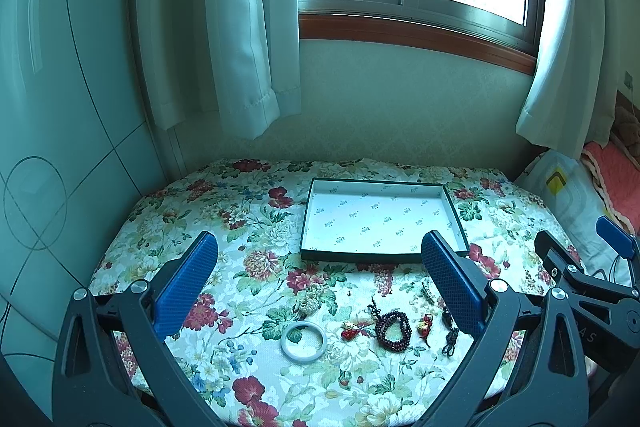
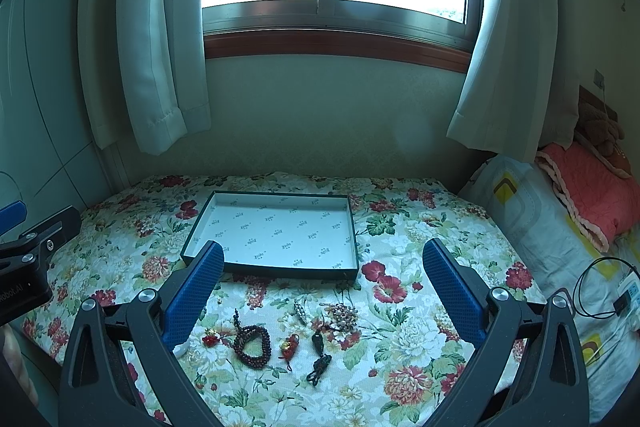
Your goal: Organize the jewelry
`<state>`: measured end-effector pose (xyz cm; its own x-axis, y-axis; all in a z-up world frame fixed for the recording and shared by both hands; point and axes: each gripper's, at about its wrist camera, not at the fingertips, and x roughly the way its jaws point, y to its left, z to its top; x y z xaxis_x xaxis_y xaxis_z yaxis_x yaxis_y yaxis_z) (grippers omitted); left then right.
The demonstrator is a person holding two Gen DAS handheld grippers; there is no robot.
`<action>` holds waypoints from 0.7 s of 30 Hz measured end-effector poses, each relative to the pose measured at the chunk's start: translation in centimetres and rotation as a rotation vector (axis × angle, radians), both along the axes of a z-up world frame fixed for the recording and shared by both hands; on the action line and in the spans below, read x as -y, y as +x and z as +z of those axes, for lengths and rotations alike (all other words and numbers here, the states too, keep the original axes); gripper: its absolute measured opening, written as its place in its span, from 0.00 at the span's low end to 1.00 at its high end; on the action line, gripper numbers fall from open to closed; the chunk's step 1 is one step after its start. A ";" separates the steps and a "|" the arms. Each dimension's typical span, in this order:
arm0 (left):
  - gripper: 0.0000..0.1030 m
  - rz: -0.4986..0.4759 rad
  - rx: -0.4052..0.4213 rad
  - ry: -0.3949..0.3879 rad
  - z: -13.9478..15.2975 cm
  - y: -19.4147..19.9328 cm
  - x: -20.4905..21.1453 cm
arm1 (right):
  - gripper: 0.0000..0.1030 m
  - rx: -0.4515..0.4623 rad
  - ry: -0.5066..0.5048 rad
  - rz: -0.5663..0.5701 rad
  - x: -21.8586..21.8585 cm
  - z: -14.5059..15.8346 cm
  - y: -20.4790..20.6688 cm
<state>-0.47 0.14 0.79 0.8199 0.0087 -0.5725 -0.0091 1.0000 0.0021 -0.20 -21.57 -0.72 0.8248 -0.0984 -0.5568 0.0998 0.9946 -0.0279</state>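
Both tongs are spread wide and hold nothing. The left tongs (image 1: 318, 277) hang over the near half of the table (image 1: 160, 211), which carries a floral cloth; the right tongs (image 2: 322, 285) hang beside them, over the same half. The left unit's body, seen at the left edge of the right wrist view, bears partial lettering ending "obot.AI".

An open shallow box (image 1: 316, 195), dark-rimmed with a white lining, lies toward the table's far edge, right of centre. Its lining carries a repeated small printed mark, too small to read. The box holds nothing.

The jewelry lies in a loose row near the table's near edge:
- a pale bangle (image 1: 304, 340), leftmost;
- a small red and gold charm (image 1: 349, 331);
- a coiled dark red bead bracelet (image 1: 394, 331);
- a second red and gold charm (image 2: 289, 345);
- a dark pendant on black cord (image 2: 319, 357).

Behind that row lie a pale bead cluster (image 1: 312, 298), a small metal piece (image 2: 300, 311) and a pearl brooch (image 2: 343, 315). All pieces rest on the cloth, apart from the box.

A patterned pillow (image 2: 532, 227) lies off the table's right edge.
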 end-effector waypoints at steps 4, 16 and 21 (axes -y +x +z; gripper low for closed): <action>0.98 0.001 0.000 -0.001 0.0 0.0 0.0 | 0.96 0.000 0.000 0.001 0.0 0.0 0.0; 0.98 0.000 -0.001 0.000 0.0 0.0 0.0 | 0.96 -0.001 0.000 0.001 0.1 -0.1 -0.1; 0.98 0.002 -0.003 0.001 0.0 0.1 0.1 | 0.96 -0.005 0.000 -0.002 0.1 -0.5 -0.1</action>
